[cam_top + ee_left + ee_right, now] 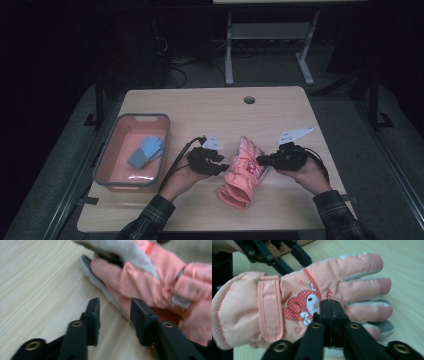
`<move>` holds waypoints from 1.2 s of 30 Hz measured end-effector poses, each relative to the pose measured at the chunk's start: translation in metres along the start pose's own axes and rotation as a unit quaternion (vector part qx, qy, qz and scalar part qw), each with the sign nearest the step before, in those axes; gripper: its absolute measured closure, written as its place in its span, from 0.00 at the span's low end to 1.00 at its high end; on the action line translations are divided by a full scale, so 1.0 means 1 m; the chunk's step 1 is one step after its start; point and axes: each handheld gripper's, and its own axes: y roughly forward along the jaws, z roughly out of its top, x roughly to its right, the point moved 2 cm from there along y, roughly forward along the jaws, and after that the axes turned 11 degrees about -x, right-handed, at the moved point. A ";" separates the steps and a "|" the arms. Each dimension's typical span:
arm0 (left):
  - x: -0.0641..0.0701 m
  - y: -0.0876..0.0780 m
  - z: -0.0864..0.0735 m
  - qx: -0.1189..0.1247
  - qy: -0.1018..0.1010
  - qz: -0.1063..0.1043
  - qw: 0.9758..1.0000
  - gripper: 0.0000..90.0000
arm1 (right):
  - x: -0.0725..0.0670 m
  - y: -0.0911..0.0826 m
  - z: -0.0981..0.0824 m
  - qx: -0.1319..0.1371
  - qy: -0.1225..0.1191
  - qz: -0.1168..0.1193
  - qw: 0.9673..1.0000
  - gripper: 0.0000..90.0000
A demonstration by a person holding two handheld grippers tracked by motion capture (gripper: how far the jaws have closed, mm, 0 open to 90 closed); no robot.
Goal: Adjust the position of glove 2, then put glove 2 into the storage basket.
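A pink winter glove (242, 172) with a heart-and-cartoon patch lies in the middle of the wooden table (200, 107). A second glove's grey palm (385, 328) peeks out from under it. My right gripper (259, 160) is at the glove's right side. In the right gripper view its jaws (330, 306) stand shut, pinching the glove (287, 290) by the finger bases. My left gripper (224, 162) is on the glove's left side. Its jaws (115, 312) stand open just short of the glove's (155, 285) edge, with bare table between them.
A grey-rimmed pink bin (107, 155) sits at the table's left and holds a blue glove (146, 151). A cable hole (249, 99) lies near the far edge. A metal stand (270, 45) is on the floor beyond the table.
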 end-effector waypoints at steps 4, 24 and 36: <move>-0.001 -0.007 -0.006 -0.001 0.000 -0.001 1.000 0.56 | -0.002 0.004 0.004 0.002 -0.003 -0.004 1.000 1.00; -0.006 -0.019 0.017 0.036 -0.018 -0.038 0.998 0.20 | -0.003 0.045 -0.004 -0.068 -0.016 -0.027 0.997 1.00; -0.001 0.019 0.046 0.017 -0.021 -0.067 0.997 0.19 | -0.006 0.049 -0.005 -0.077 -0.017 -0.032 0.996 1.00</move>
